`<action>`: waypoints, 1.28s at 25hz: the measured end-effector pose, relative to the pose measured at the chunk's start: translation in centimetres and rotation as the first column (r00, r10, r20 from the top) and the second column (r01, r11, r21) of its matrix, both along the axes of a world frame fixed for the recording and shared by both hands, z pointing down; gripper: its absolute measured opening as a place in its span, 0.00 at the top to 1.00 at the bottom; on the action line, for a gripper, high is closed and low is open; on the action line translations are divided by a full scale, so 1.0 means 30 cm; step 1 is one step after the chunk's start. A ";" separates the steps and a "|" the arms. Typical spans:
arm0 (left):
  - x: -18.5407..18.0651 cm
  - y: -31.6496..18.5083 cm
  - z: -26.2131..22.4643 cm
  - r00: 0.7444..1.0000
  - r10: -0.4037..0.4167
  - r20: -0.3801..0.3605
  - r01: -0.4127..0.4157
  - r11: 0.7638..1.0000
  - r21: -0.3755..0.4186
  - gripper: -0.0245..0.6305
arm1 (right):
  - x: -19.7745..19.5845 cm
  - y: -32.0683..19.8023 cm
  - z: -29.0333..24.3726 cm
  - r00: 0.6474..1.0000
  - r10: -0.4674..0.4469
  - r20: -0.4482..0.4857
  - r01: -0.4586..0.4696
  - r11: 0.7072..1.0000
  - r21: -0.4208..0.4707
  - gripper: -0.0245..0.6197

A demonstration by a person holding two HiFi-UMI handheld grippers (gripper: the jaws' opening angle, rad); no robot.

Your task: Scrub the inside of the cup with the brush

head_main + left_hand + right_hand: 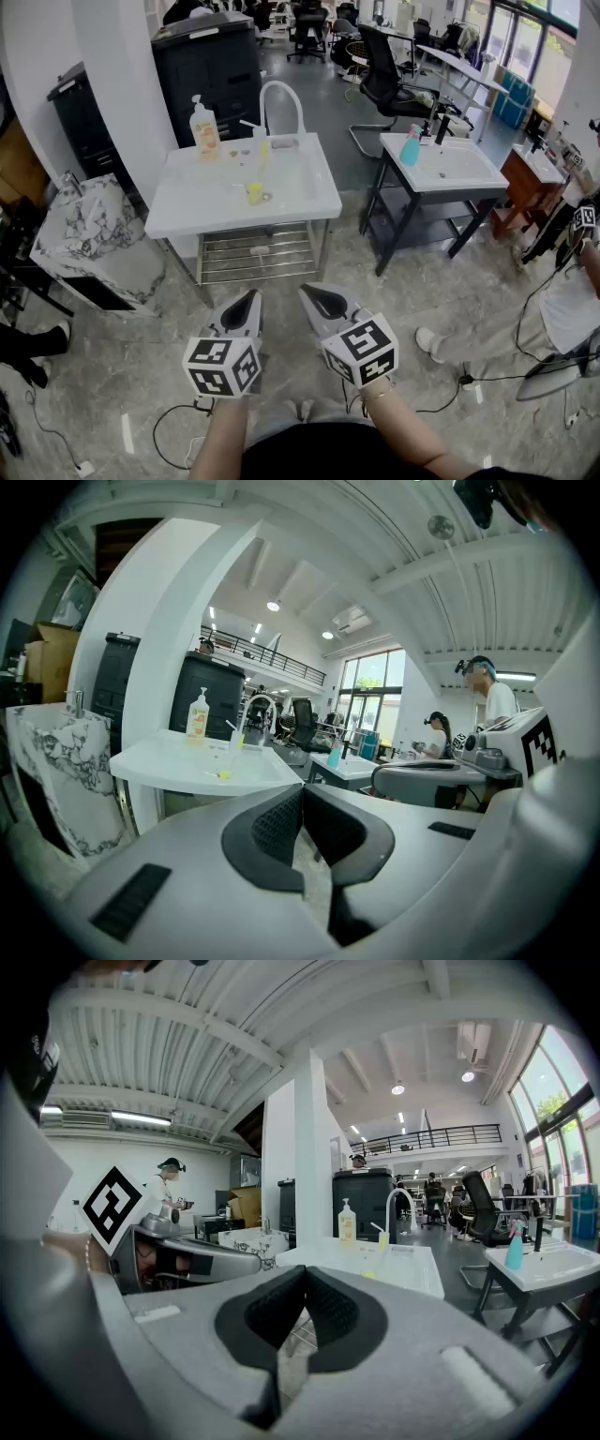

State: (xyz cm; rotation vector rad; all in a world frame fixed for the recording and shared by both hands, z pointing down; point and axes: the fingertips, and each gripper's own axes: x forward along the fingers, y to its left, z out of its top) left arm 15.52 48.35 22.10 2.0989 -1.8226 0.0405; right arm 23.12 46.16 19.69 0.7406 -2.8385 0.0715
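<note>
Both grippers hover over the floor, near the person and well short of the white sink (309, 202). The left gripper (247, 305) has its jaws pressed together with nothing between them, and so does the right gripper (322, 300). The cup (263, 150) stands at the far side of the sink, near the faucet (281, 98), with the brush (251, 125) sticking out of it. A soap bottle (203, 128) stands to its left.

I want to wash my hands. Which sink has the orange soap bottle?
The middle white sink, with the orange bottle at its back left corner. The sink to its right holds a blue bottle; the marble sink shows none.
</note>
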 end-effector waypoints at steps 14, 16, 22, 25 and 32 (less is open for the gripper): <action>0.019 -0.015 0.001 0.999 -0.014 0.030 0.013 0.999 0.032 0.94 | 0.054 -0.040 -0.023 0.996 0.017 0.092 -0.017 1.000 0.000 0.96; 0.026 -0.024 -0.010 0.999 -0.014 0.044 0.012 0.999 0.048 0.94 | 0.064 -0.052 -0.030 0.995 0.007 0.101 -0.007 1.000 0.001 0.96; 0.041 -0.053 -0.007 0.997 -0.035 0.075 0.031 0.998 0.058 0.94 | 0.086 -0.085 -0.013 0.995 -0.017 0.102 0.018 1.000 -0.010 0.96; 0.035 -0.085 0.016 0.998 -0.029 0.061 0.027 0.999 0.034 0.94 | 0.068 -0.112 0.007 0.994 -0.034 0.103 0.038 0.999 -0.034 0.96; -0.096 -0.238 0.044 0.998 -0.024 0.054 0.023 0.999 0.030 0.94 | -0.057 -0.263 0.035 0.995 -0.033 0.092 0.036 0.999 -0.030 0.96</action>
